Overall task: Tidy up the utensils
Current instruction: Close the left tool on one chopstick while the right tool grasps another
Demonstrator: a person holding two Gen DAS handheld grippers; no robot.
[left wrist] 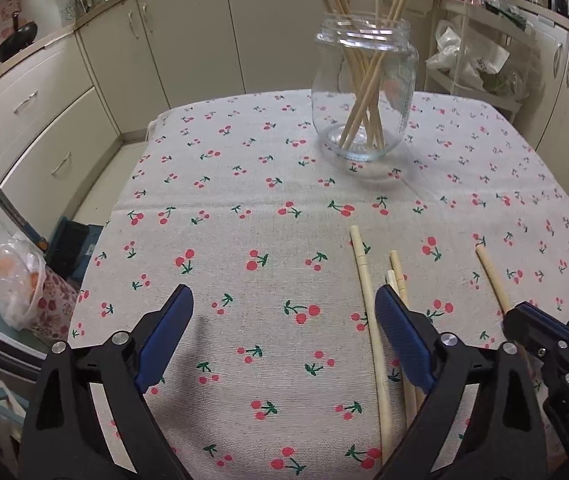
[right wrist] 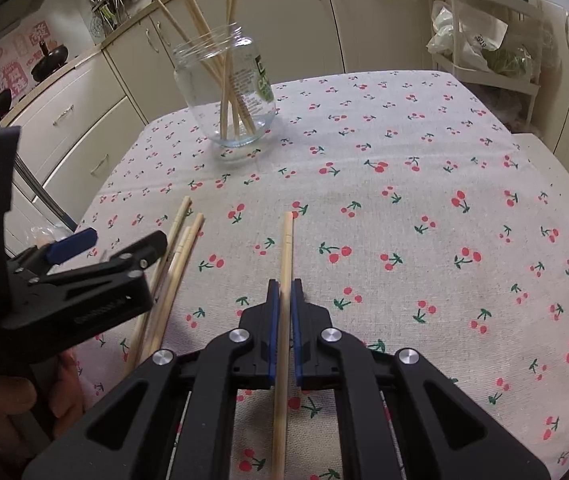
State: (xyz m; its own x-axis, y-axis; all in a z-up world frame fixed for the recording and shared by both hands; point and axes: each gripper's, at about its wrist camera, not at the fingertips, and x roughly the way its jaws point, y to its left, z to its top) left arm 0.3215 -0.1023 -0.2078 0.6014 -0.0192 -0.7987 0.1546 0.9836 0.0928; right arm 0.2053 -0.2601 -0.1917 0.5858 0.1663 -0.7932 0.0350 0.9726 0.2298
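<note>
Right gripper point(right wrist: 283, 304) is clamped on one chopstick point(right wrist: 285, 256) at lower centre; I'd lift it level, then tip it into the jar point(right wrist: 230, 92), upper left. Left gripper point(left wrist: 284, 328) gapes empty.

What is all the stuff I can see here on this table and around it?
glass jar: one, clear, far side of the table, upright
chopsticks in jar: several, pale wood, leaning
loose chopsticks: three, pale wood, lying together on the cloth
held chopstick: one, pale wood, clamped by the right gripper
tablecloth: one, beige with red cherries
cabinets: cream, behind the table
rack: one, white, holding bags
left gripper: black with blue pads, open, beside the loose chopsticks
right gripper: black with blue pads, shut
</note>
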